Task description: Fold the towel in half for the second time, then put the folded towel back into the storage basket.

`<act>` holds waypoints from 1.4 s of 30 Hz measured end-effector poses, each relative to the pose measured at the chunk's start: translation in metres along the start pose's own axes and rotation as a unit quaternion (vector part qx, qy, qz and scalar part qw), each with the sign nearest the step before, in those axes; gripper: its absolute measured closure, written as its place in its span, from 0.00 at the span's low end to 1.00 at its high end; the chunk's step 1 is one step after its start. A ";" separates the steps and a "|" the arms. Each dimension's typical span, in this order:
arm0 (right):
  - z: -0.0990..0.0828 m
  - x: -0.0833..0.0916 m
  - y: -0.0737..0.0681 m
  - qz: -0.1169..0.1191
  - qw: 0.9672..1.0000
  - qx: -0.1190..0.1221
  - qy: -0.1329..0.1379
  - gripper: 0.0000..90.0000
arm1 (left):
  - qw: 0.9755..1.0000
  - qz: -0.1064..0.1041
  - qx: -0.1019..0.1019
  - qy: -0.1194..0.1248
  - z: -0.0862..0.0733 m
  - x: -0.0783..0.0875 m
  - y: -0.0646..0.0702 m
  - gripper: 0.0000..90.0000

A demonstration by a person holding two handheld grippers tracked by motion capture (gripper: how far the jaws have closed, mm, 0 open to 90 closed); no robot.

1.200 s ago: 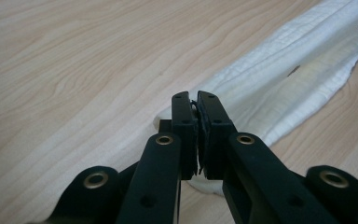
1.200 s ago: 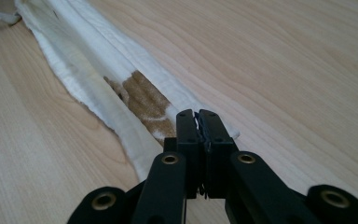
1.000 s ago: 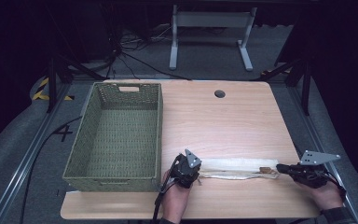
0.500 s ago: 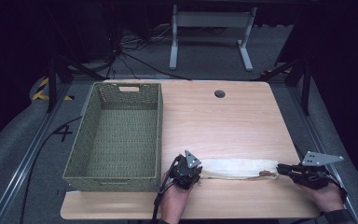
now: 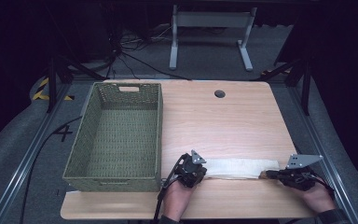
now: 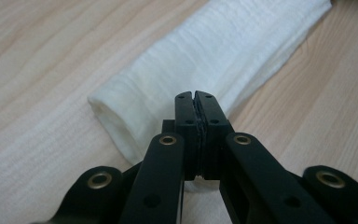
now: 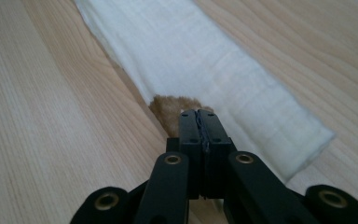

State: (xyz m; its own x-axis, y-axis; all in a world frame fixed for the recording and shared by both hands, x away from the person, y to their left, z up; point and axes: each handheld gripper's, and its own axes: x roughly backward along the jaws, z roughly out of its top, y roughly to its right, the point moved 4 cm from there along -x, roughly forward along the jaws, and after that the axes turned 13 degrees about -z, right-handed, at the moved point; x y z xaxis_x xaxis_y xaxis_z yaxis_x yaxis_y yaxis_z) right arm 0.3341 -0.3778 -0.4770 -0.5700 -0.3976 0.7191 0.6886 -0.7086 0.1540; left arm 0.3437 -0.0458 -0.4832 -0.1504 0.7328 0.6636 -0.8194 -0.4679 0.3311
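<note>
Overall, wooden table point(image 5: 223, 121) in dark room bears green basket point(image 5: 116, 135); left gripper point(image 5: 204, 169) and right gripper point(image 5: 266, 175) jaws clamp white cloth point(image 5: 242, 167) ends.

In the high view the wooden table point(image 5: 223, 121) is evenly lit from above while the floor around it stays very dark, and in both gripper views the near black jaws look soft and slightly blurred.
</note>
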 end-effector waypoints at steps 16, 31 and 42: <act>0.019 -0.003 -0.013 0.024 0.999 0.003 0.028 1.00 | 0.999 0.009 -0.042 -0.006 0.032 -0.006 -0.002 0.99; 0.036 -0.035 -0.031 0.052 0.998 0.031 0.015 1.00 | 0.997 -0.006 -0.074 -0.039 0.059 -0.045 -0.019 1.00; 0.038 -0.037 -0.029 0.051 0.998 0.042 0.011 1.00 | 0.996 0.009 -0.080 -0.043 0.050 -0.046 -0.017 1.00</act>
State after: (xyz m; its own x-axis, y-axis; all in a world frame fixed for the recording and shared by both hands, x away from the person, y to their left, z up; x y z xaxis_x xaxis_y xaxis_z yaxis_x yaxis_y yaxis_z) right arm 0.3525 -0.3205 -0.4823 -0.5032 -0.4786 0.7195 0.7785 -0.6125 0.1371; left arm 0.3917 -0.0959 -0.4856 -0.1239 0.6771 0.7254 -0.8956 -0.3911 0.2121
